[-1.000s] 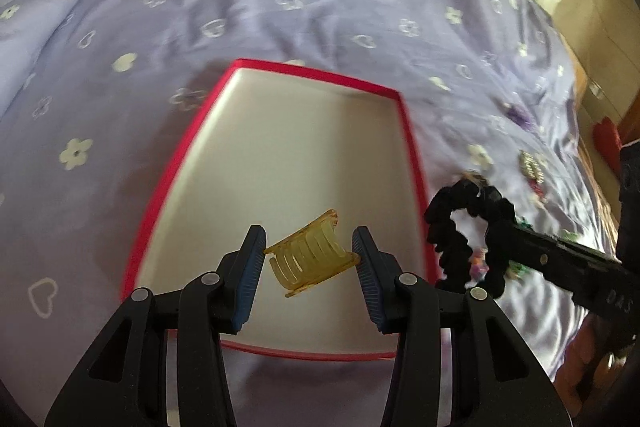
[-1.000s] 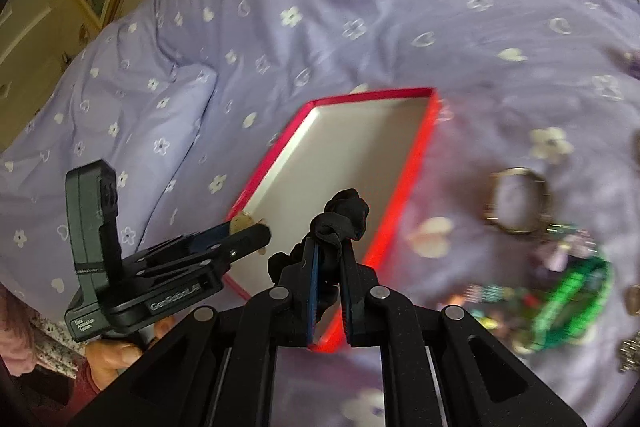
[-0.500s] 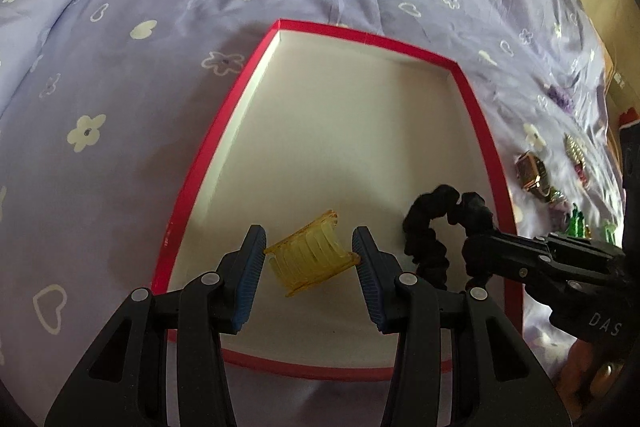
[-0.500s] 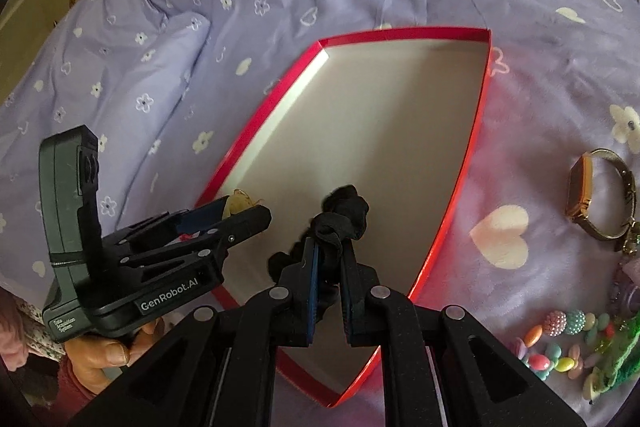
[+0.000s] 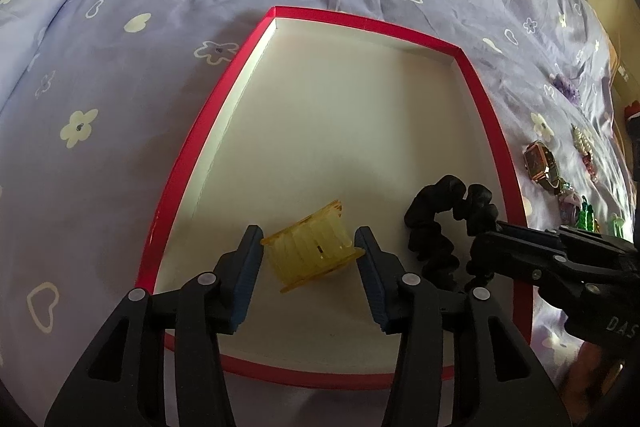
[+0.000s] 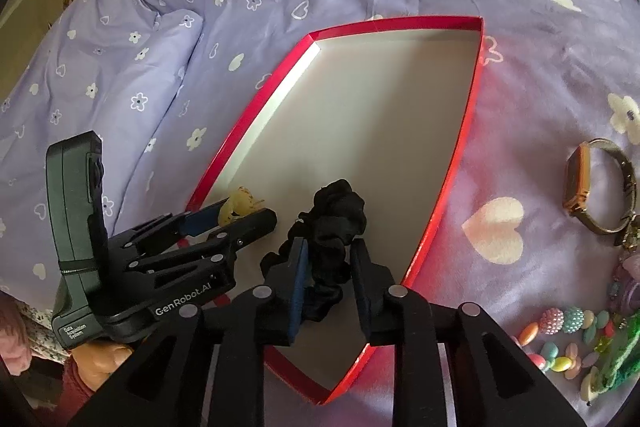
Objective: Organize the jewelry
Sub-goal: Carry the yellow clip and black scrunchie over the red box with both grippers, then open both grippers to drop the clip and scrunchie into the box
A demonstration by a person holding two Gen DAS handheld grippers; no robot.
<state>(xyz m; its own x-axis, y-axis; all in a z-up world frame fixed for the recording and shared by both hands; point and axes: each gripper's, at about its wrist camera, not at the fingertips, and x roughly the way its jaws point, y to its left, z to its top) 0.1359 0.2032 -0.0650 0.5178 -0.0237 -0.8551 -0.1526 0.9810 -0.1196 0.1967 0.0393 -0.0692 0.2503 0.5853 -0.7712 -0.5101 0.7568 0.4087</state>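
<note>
A red-rimmed tray point(image 5: 362, 21) with a white floor lies on the lilac bedspread; it also shows in the right wrist view point(image 6: 460, 151). My left gripper point(image 5: 310, 247) is shut on a yellow hair claw point(image 5: 312, 247), low over the tray's near part. In the right wrist view the left gripper point(image 6: 244, 215) shows the claw point(image 6: 238, 205) at its tips. My right gripper point(image 6: 328, 259) has opened; a black scrunchie point(image 6: 334, 223) lies between its fingers on the tray floor. The scrunchie point(image 5: 440, 223) sits right of the claw.
Right of the tray lie a gold watch point(image 6: 592, 187), pastel beads point(image 6: 560, 335) and a green piece point(image 6: 620, 351). The left wrist view shows the watch point(image 5: 540, 163) and a purple ornament point(image 5: 564, 85). A pillow point(image 6: 100, 67) lies at the left.
Both grippers moved down over the tray. The right gripper, shut on the scrunchie before, has opened and the scrunchie rests on the tray floor. The left gripper still holds the claw.
</note>
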